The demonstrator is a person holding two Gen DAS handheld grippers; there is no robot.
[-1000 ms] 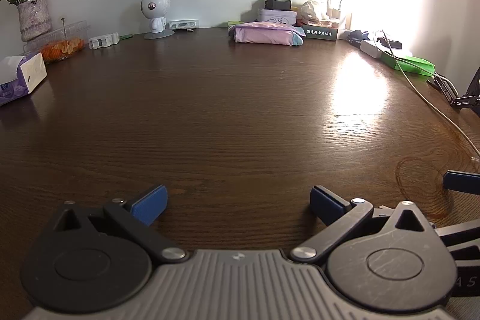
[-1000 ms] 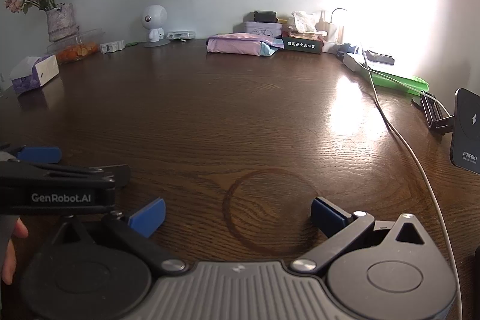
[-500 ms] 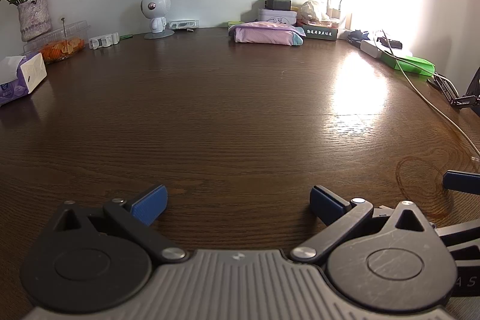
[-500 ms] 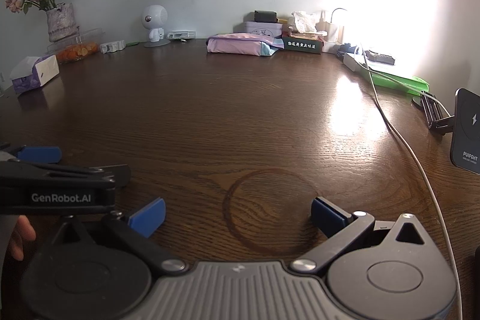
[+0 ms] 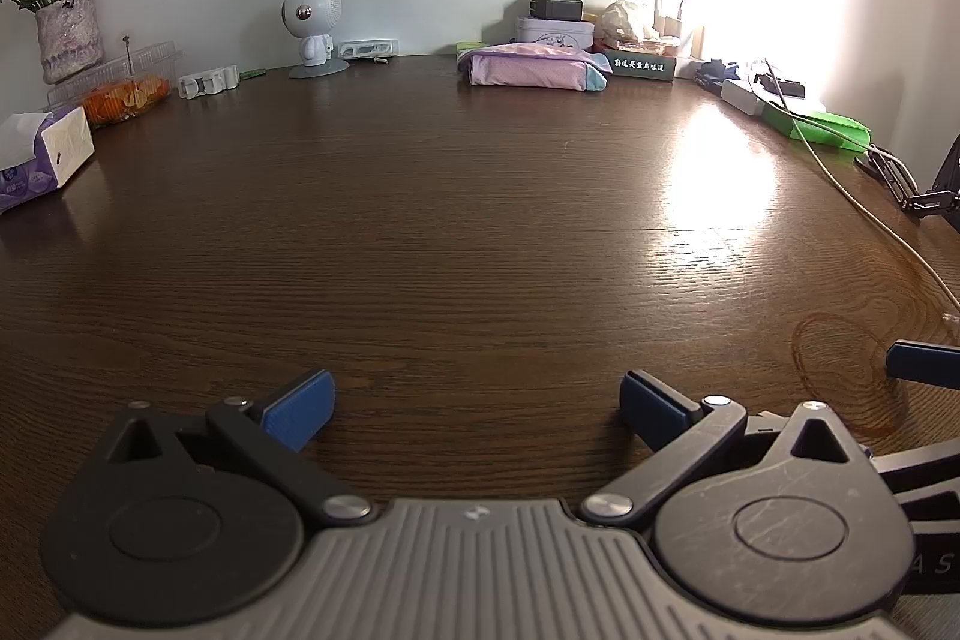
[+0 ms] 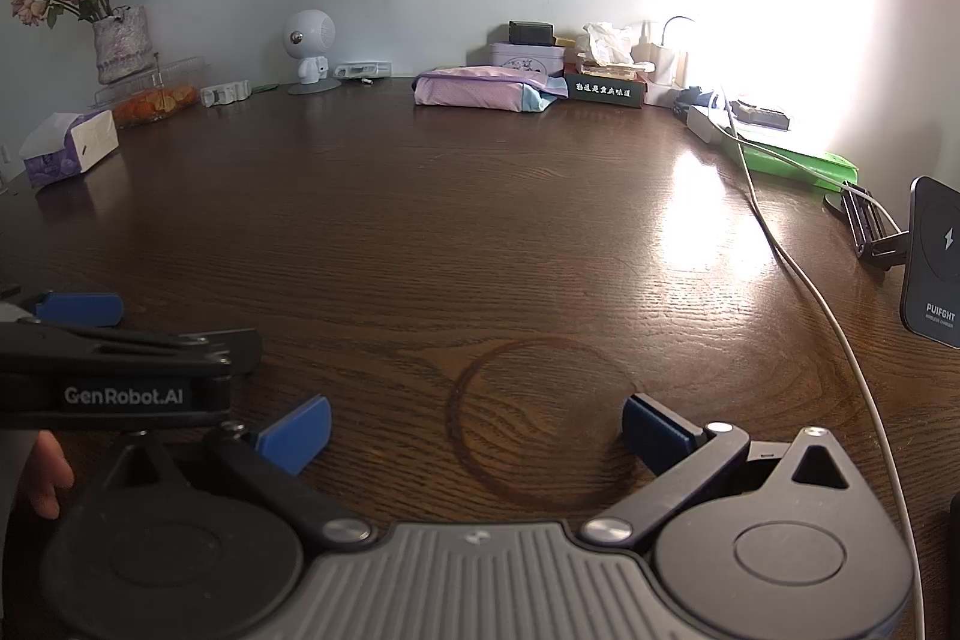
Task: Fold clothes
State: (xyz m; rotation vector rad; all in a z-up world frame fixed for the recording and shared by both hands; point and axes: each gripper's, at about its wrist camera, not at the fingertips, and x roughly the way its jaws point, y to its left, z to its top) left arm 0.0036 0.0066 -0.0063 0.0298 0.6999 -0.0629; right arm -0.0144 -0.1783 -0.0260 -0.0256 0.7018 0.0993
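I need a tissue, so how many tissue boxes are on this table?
2: a purple-and-white tissue box at the table's left edge, and a dark green tissue box at the far edge beside the folded pink clothes. Clutter may hide more.

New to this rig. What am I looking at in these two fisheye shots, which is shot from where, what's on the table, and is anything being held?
There is no robot arm here. A person holds a two-finger gripper in each hand, and each gripper has a camera looking forward along its blue-padded fingers. The left wrist view shows the left gripper, with jaws wide apart and nothing between them. The right wrist view shows the right gripper, also open and empty; the left gripper lies to its side there, with a fingertip of the person's hand visible below it.

Both sit low over a dark brown wooden table. At the far edge lies a folded pink cloth bundle, out of reach of both. Nearby are a white round-headed robot figurine, a purple and white tissue box and a white cable.
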